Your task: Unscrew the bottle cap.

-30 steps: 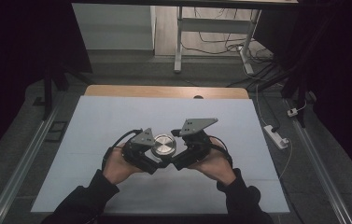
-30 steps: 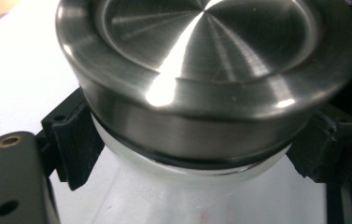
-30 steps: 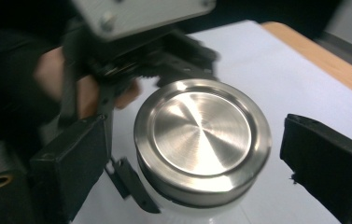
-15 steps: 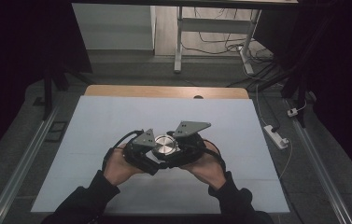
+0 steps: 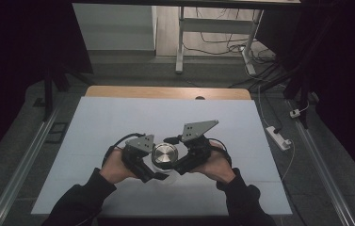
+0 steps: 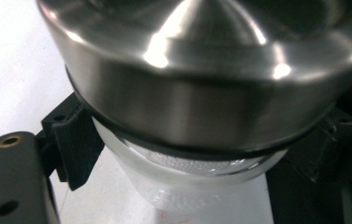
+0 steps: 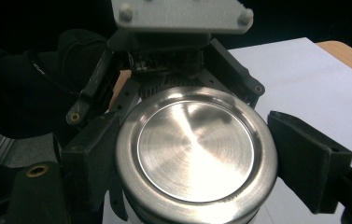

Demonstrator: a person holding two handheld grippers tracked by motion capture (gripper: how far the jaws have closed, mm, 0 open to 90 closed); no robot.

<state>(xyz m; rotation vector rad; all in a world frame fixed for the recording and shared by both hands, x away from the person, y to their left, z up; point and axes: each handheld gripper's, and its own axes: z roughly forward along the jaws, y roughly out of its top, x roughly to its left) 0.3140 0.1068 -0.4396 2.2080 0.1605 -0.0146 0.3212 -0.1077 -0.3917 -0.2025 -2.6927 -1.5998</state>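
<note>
A glass jar (image 6: pixel 197 191) with a round brushed-steel lid (image 5: pixel 165 154) stands upright on the white table (image 5: pixel 118 117), near its front middle, between both hands. My left gripper (image 5: pixel 154 163) is shut on the glass body just under the lid, one black jaw on each side in the left gripper view. My right gripper (image 5: pixel 177 158) comes in from the right, and its jaws sit against opposite sides of the lid (image 7: pixel 194 149). Beyond the lid in the right gripper view is the left gripper's grey plate (image 7: pixel 180 14).
A strip of wood (image 5: pixel 165 92) runs along the far edge of the white table. A white power strip (image 5: pixel 278 137) lies on the floor to the right. Metal desk legs (image 5: pixel 180 42) and cables stand on the floor beyond the table.
The right gripper's grey plate shifted slightly left and back while staying at the lid. The jar and the left gripper kept their place.
</note>
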